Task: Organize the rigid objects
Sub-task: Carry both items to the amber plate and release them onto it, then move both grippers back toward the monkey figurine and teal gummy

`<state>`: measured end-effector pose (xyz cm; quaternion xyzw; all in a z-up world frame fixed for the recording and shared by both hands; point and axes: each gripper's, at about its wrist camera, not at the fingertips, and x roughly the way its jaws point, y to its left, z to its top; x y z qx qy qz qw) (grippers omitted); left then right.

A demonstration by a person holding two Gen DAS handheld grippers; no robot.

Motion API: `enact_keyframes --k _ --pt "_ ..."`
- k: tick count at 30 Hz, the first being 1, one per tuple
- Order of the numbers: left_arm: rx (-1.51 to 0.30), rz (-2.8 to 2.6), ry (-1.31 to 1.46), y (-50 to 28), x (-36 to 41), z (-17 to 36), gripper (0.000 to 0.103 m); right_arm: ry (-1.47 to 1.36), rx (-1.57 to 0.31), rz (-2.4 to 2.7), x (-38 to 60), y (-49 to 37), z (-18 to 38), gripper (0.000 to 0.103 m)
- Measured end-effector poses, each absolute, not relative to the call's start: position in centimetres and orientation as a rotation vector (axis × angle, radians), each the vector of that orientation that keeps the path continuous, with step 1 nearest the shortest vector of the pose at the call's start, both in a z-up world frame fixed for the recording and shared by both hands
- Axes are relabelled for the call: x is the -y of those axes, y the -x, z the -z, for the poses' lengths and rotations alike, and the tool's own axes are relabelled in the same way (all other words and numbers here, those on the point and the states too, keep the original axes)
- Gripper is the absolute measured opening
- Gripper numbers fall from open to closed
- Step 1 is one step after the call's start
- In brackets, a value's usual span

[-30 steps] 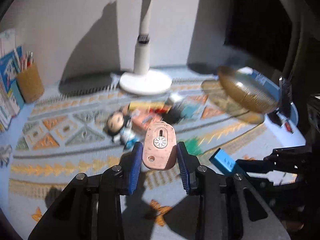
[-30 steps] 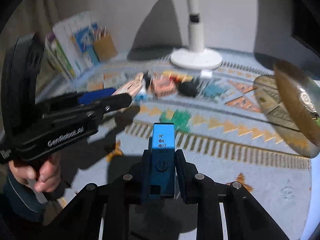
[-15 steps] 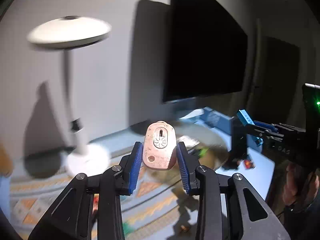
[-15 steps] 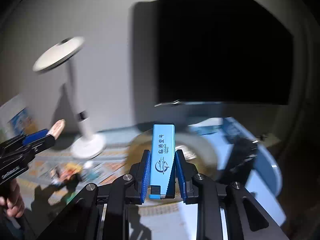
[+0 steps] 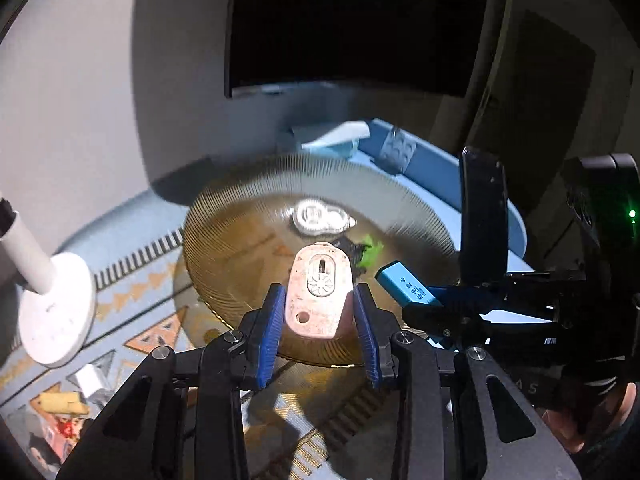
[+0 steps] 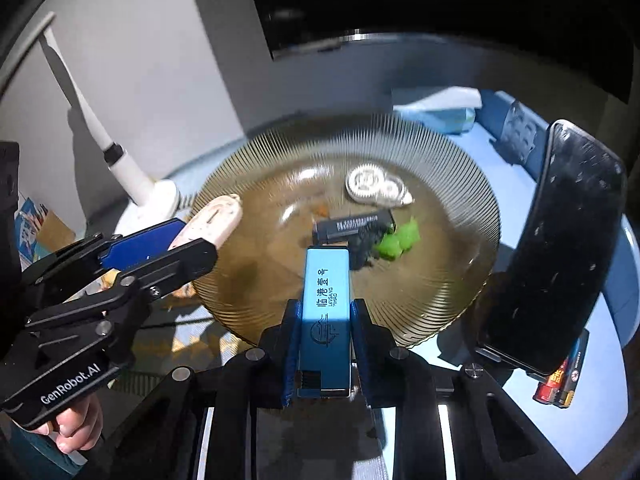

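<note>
My left gripper (image 5: 318,312) is shut on a pink oval tag (image 5: 320,290) and holds it over the near rim of a ribbed amber glass plate (image 5: 240,248). My right gripper (image 6: 325,328) is shut on a blue lighter (image 6: 326,300) above the same plate (image 6: 440,280). In the plate lie a silver gear piece (image 6: 376,190), a black stick (image 6: 352,226) and a green toy (image 6: 398,240). The left gripper with the pink tag (image 6: 212,216) shows at the left of the right wrist view. The right gripper with the lighter (image 5: 406,286) shows at the right of the left wrist view.
A black phone (image 6: 552,248) stands upright right of the plate. A white lamp base (image 5: 54,312) sits left of it on the patterned mat (image 5: 152,280). Small toys (image 5: 56,420) lie at lower left. A blue tray (image 5: 436,168) sits behind the plate. Red batteries (image 6: 560,380) lie by the phone.
Both grippers swung right from the toy pile and now tip down over the amber plate, each still holding its object. The plate's contents have come into view.
</note>
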<state>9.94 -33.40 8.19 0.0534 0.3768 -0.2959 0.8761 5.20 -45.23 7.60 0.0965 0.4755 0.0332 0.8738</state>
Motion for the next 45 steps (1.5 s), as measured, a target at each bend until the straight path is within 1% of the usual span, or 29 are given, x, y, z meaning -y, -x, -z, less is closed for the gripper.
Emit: enact_keyframes --k 7,8,9,10,11,13,15,16,17,21,26,28,29,30,33,38,40,45 --pt "-0.806 0.648 -0.112 -10.7 34.6 -7.6 0.032 -0.188 -1.024 -0.071 45.3 -5.9 -6.9 0.024" --pt "-0.805 0.66 -0.107 -10.5 34.5 -7.9 0.038 -0.191 -1.024 -0.069 45.3 -6.1 -6.9 0.024" --pt "-0.805 0.656 -0.101 -10.4 34.2 -8.3 0.047 -0.196 -1.017 -0.063 45.4 -6.1 -7.1 0.025" --pt "-0.799 0.65 -0.089 -10.4 33.7 -8.7 0.065 -0.202 -0.992 -0.045 45.8 -5.7 -7.9 0.025" --pt "-0.772 0.645 -0.061 -10.1 32.7 -9.4 0.076 -0.207 -0.968 -0.03 46.1 -5.5 -8.5 0.026" --pt "-0.695 0.635 -0.007 -9.2 30.4 -11.1 0.076 -0.223 -0.886 0.007 47.1 -4.3 -10.4 0.032" --pt "-0.66 0.622 0.021 -8.3 28.1 -12.6 0.076 -0.242 -0.795 0.031 48.0 -2.7 -12.5 0.055" --pt "-0.643 0.619 0.037 -7.7 27.0 -13.3 0.076 -0.249 -0.752 0.041 48.2 -1.9 -13.5 0.06" --pt "-0.621 0.612 0.052 -7.0 25.8 -14.0 0.076 -0.251 -0.725 0.045 48.3 -1.5 -14.1 0.062" --pt "-0.539 0.548 0.062 -4.2 22.0 -16.3 0.076 -0.238 -0.619 0.018 46.9 0.7 -17.2 0.062" --pt "-0.413 0.447 0.074 0.3 16.1 -20.0 0.076 -0.152 -0.488 -0.045 42.7 3.1 -20.7 0.063" --pt "-0.361 0.393 0.075 2.2 13.7 -21.3 0.076 -0.092 -0.428 -0.042 40.5 4.2 -21.8 0.073" --pt "-0.338 0.36 0.076 3.3 12.4 -22.0 0.076 -0.07 -0.398 -0.036 39.5 4.7 -22.3 0.085" --pt "-0.32 0.325 0.077 4.1 11.1 -22.5 0.076 -0.053 -0.369 -0.037 38.5 5.2 -22.8 0.091" --pt "-0.274 0.234 0.097 6.6 7.4 -23.4 0.076 -0.022 -0.316 -0.081 35.8 5.9 -23.6 0.092" --pt "-0.303 0.135 0.131 8.3 2.7 -21.7 0.078 0.007 -0.378 -0.206 31.1 5.2 -22.8 0.092" --pt "-0.363 0.104 0.137 7.7 1.7 -19.9 0.078 0.012 -0.422 -0.257 29.2 4.6 -21.8 0.092" --pt "-0.592 0.064 0.205 4.7 -0.7 -13.1 0.078 0.022 -0.558 -0.364 25.0 2.6 -18.2 0.092"
